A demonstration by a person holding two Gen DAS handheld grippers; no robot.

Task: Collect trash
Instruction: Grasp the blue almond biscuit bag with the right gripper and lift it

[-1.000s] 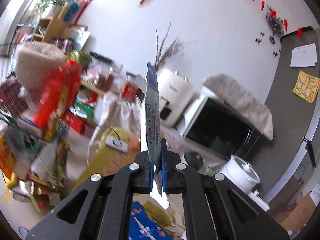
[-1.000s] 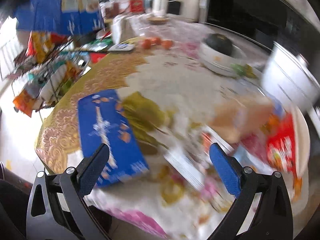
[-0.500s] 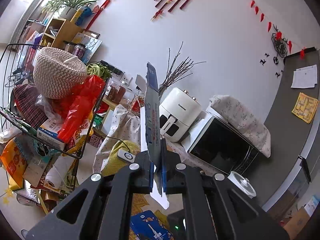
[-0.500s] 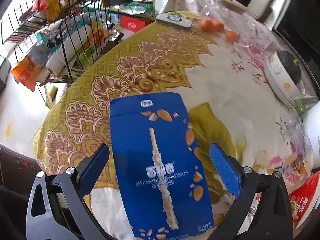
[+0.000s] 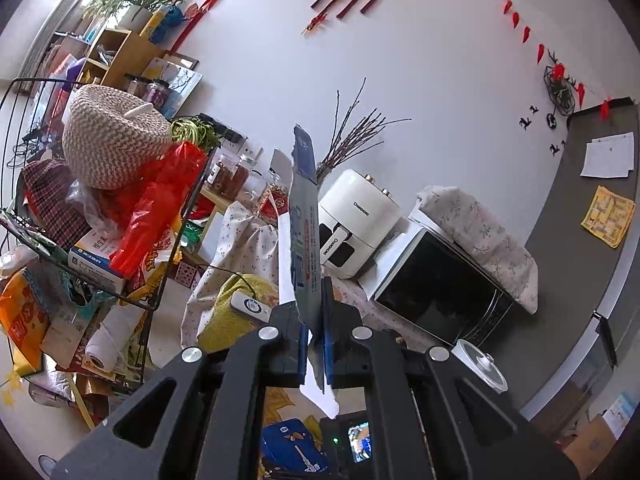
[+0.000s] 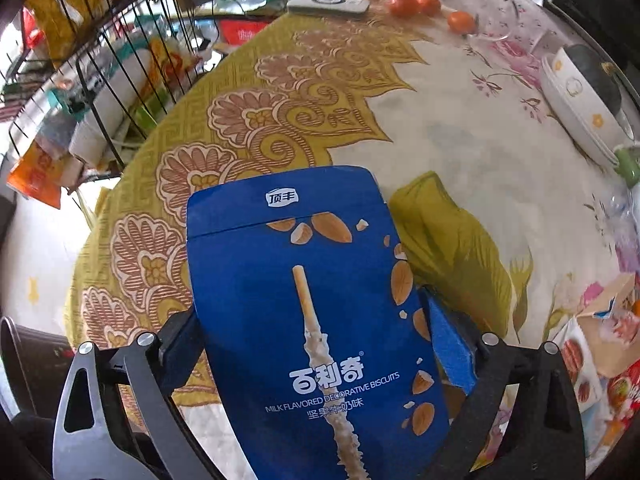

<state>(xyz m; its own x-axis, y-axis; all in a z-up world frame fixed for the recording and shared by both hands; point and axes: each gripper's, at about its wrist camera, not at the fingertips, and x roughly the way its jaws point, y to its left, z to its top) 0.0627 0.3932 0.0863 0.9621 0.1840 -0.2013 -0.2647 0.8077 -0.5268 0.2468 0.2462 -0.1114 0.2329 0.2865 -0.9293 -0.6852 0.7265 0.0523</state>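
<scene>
My left gripper [image 5: 314, 336] is shut on a flattened blue-and-white wrapper [image 5: 305, 232] that stands upright between its pads, raised above the table. A blue biscuit box [image 6: 304, 280] lies flat on the patterned tablecloth [image 6: 280, 92]. My right gripper [image 6: 316, 332] points down over it, one jaw on each long side. Its jaws are closing, with the box between them and no clear squeeze. The right pad [image 6: 450, 344] sits close to the box's edge; the left pad is hidden under the box. The same box [image 5: 292, 446] shows below my left gripper.
A crumpled olive wrapper [image 6: 452, 240] lies right of the box. Torn snack packets [image 6: 600, 352] crowd the right edge. A stack of bowls [image 6: 580, 92], small orange fruits [image 6: 404, 2] and a remote [image 6: 328, 2] lie further back. A loaded wire rack [image 6: 100, 60] stands left of the table.
My right gripper has swung left and dropped over the blue box, which now sits between its jaws. The left gripper has shifted a little, still gripping the wrapper.
</scene>
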